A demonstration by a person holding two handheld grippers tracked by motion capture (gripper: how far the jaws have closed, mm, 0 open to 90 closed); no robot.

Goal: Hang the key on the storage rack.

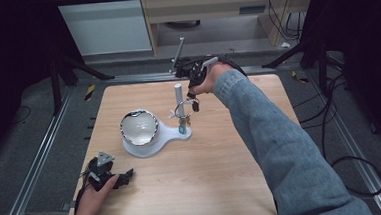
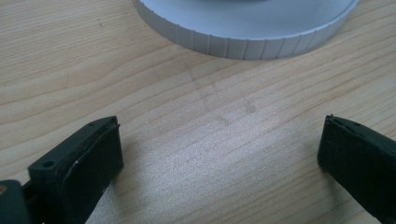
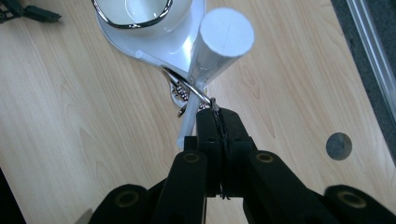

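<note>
A white stand sits mid-table with an upright white post and a chrome-rimmed white bowl on its round base. A thin metal ring with small hanging charms loops by the post. My right gripper reaches in from the far right and is shut on that ring. In the right gripper view the closed jaws pinch the ring just below the post top. My left gripper rests near the front left corner, open, with bare wood between its jaws and the stand's ribbed base ahead.
The wooden table has a round hole near its right edge. Metal rails run along both sides of the table. A tripod-like rod stands beyond the far edge. Cables lie on the floor at right.
</note>
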